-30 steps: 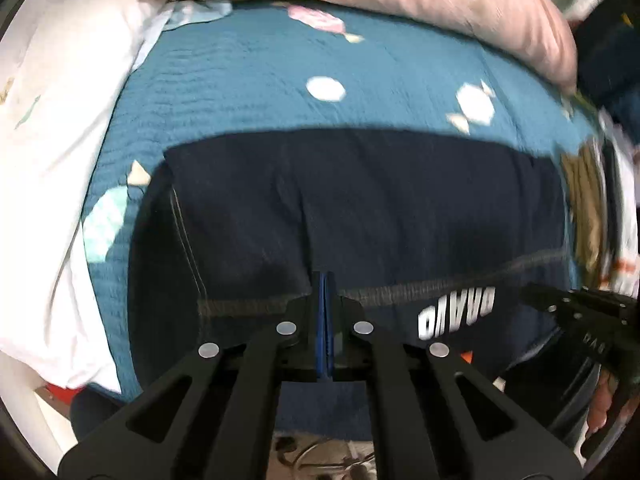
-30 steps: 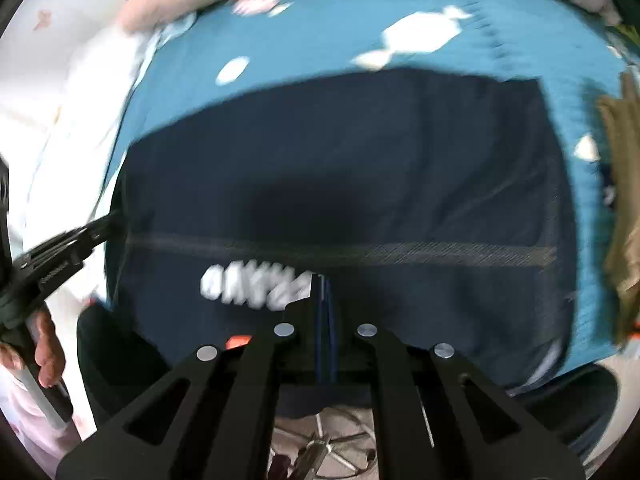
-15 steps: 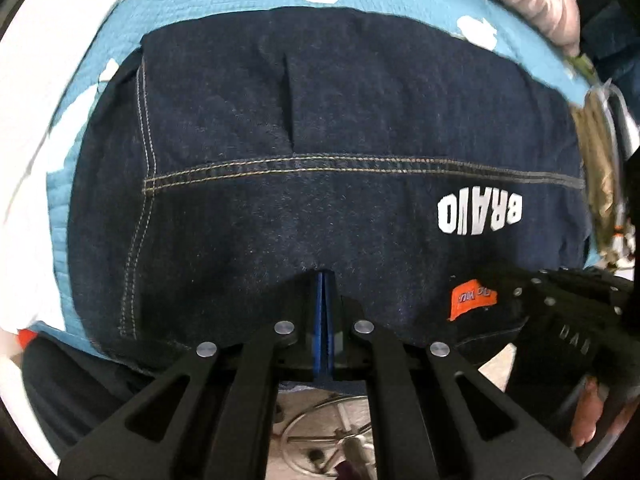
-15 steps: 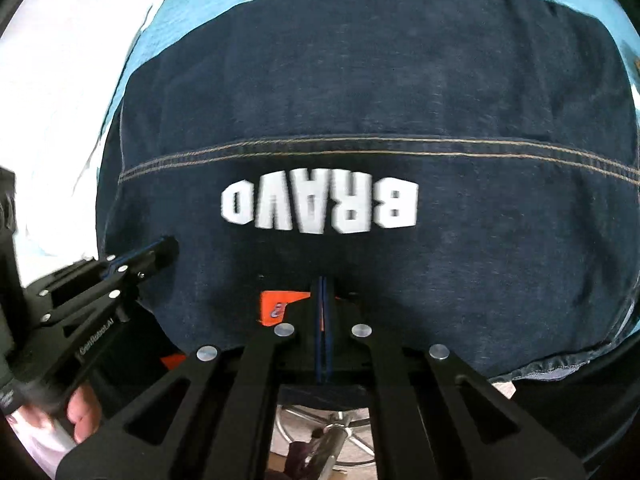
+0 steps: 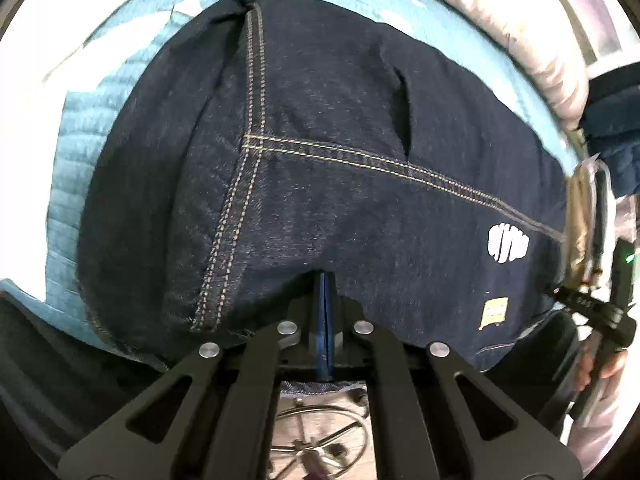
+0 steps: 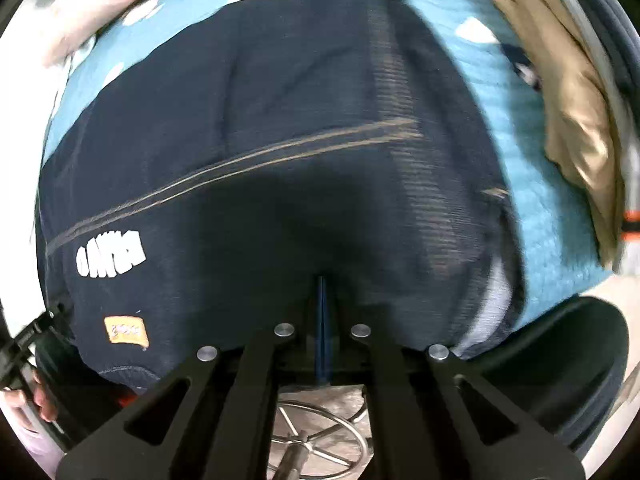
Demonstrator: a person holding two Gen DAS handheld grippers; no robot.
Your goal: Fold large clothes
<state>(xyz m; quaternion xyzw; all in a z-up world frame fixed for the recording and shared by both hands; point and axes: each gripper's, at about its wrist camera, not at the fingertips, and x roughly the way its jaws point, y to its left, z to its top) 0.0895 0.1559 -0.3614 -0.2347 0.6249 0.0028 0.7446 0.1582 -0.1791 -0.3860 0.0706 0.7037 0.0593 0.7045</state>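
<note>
1. the left tool [image 5: 325,280] has its jaws pressed together on the near edge of the dark denim garment [image 5: 320,152].
2. the garment lies spread on a teal quilt [image 5: 72,152] on the bed, its white lettering [image 6: 110,254] and orange tag [image 6: 126,332] between the two tools.
3. the right tool [image 6: 321,282] is likewise clamped tight on the same near edge.
4. a tan cloth [image 6: 576,112] lies at the far right.

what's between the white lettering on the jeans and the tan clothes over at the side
In the right wrist view, dark denim crossed by a vertical seam, then a strip of teal bedspread, separates the white lettering from the tan clothes.
</note>
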